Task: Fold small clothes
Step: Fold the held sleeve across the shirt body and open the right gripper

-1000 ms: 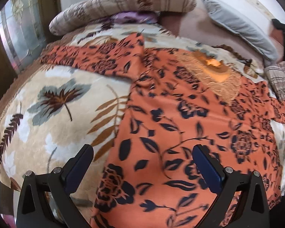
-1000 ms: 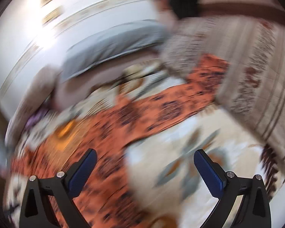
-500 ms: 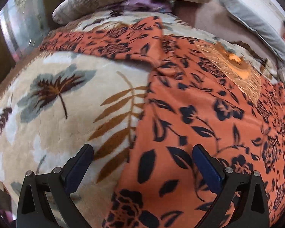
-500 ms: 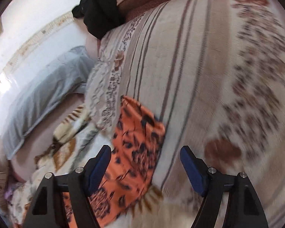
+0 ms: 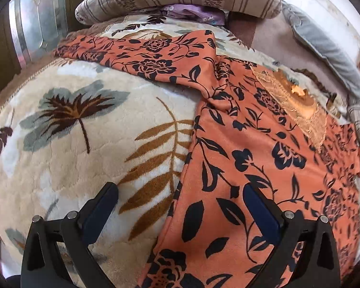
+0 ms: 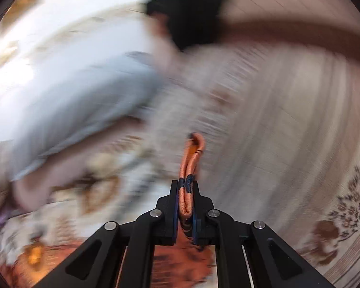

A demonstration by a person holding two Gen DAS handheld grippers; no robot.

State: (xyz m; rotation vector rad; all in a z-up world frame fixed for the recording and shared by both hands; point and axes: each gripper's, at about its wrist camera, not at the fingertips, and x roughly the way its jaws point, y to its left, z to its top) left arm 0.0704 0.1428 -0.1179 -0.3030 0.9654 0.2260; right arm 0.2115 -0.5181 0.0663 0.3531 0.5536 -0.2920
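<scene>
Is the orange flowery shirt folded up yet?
Not yet. The orange shirt lies spread on the blanket, one sleeve stretched out.

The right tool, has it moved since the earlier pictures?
Yes. The right tool, now shut on a fold of the orange dress, has swung from the flowered blanket toward the striped bedding and lifted.

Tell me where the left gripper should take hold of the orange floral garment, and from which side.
Take the orange floral garment by its long side edge, which runs between the open fingers of the left gripper. Probably come from the blanket side: the edge lies flat and exposed there.
</scene>
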